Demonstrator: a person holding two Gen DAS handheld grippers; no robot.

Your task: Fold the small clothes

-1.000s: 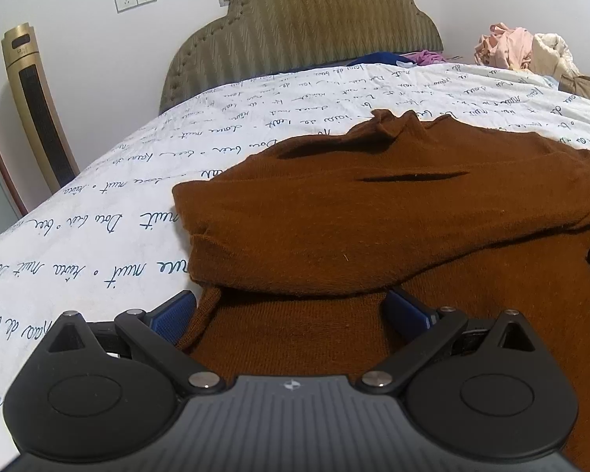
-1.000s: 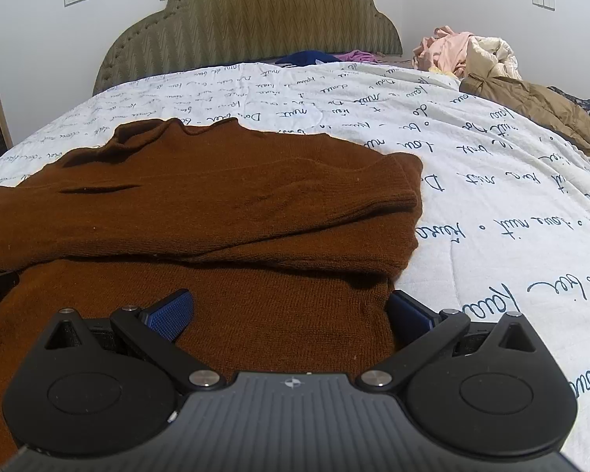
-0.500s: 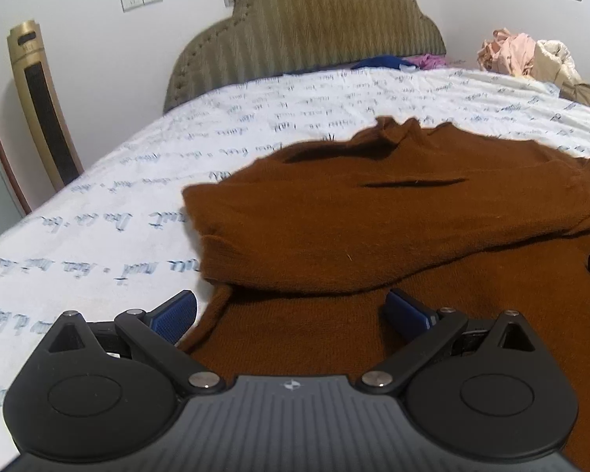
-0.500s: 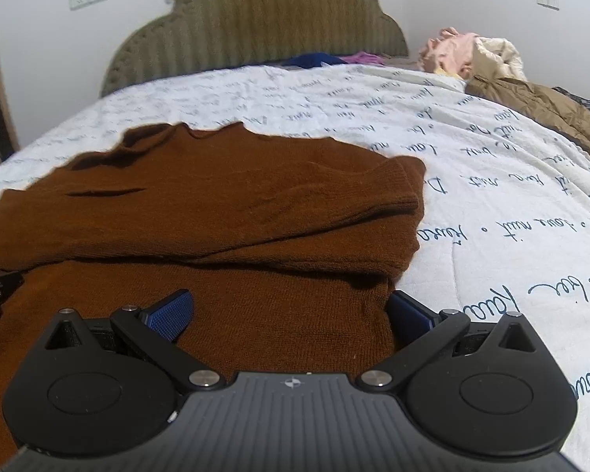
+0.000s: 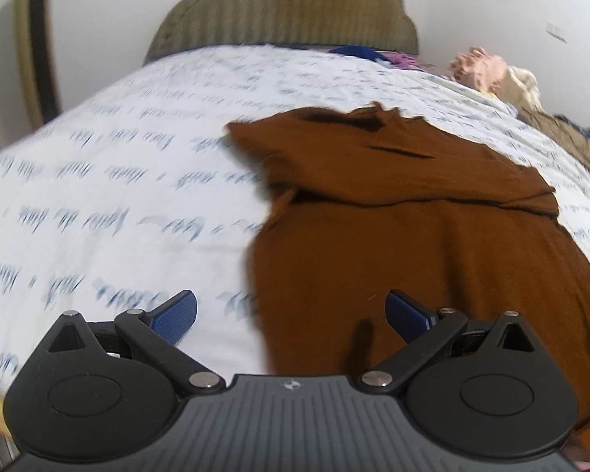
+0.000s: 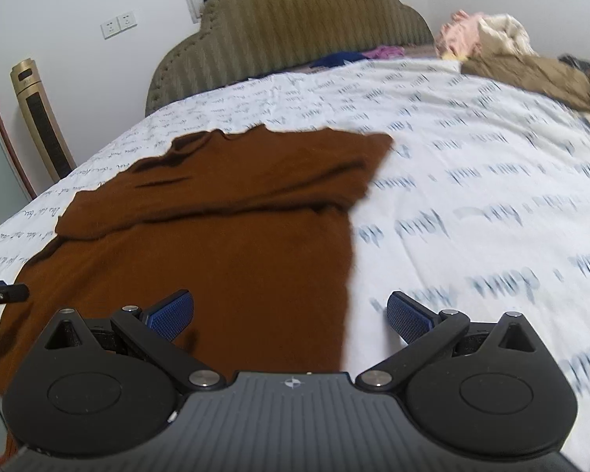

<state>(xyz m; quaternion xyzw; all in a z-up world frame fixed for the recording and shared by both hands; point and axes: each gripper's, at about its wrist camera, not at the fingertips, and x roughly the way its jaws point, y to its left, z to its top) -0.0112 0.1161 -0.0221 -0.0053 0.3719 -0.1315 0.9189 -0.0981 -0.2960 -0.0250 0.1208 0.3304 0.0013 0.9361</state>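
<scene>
We are holding our left gripper (image 5: 291,312) low over the bed, with its blue pads (image 5: 175,314) spread wide and pinching nothing. One pad is sitting over the white sheet (image 5: 118,196) with blue writing and the other over the brown sweater (image 5: 432,244). We are holding our right gripper (image 6: 291,312) the same way, spread wide and gripping nothing, across the sweater's other side edge.

The sweater is lying flat in the middle of the bed. Its sleeves are lying folded across its top part. Its neck is pointing away from us.

Farther off, a pile of clothes (image 6: 487,35) is sitting near the padded headboard (image 6: 295,27). A tall gold fan (image 6: 43,122) is standing by the wall.
</scene>
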